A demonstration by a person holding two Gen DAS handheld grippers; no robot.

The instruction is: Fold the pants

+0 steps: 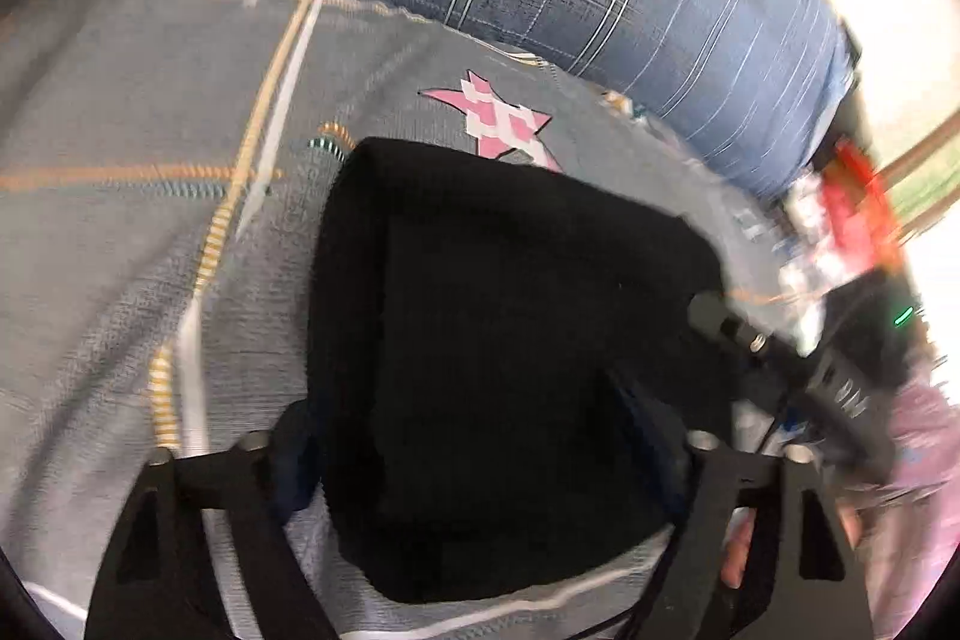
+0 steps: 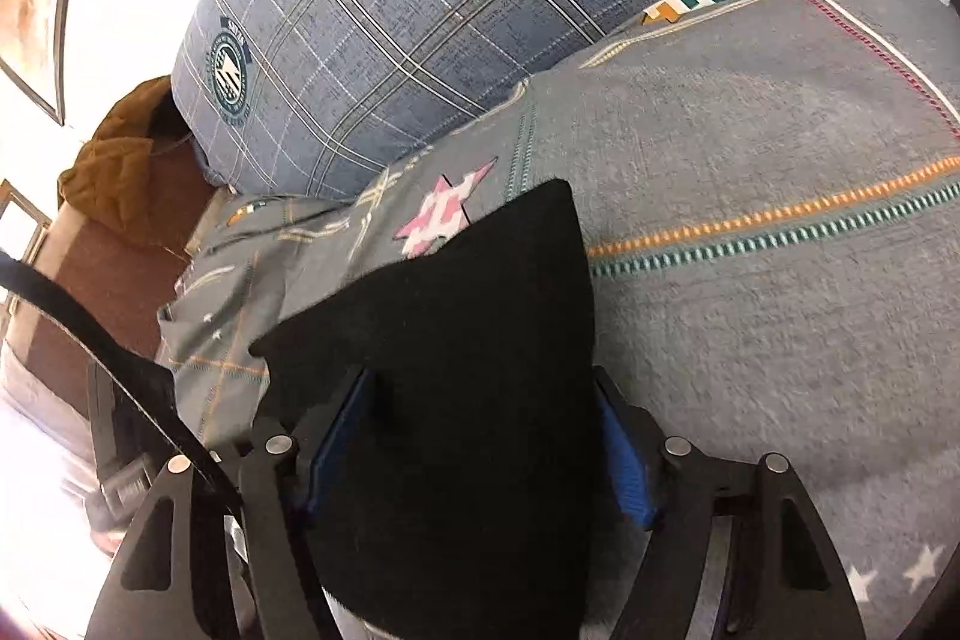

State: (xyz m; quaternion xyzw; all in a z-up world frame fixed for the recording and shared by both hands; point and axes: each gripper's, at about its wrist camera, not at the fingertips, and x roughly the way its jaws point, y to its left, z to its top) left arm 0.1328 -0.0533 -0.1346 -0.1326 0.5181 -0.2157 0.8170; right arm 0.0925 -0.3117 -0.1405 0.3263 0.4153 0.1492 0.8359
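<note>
I see the black pants (image 2: pixel 456 400) bunched on the grey bedspread (image 2: pixel 750 340), just below its pink star (image 2: pixel 447 214). My right gripper (image 2: pixel 480 454) has cloth filling the gap between its blue pads (image 2: pixel 624 460); whether they press it I cannot tell. The left gripper (image 1: pixel 480 466) is blurred, its fingertips lost against the dark fabric.

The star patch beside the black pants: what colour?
The star patch is pink and white, pixel-patterned; clearest in the right wrist view.
</note>
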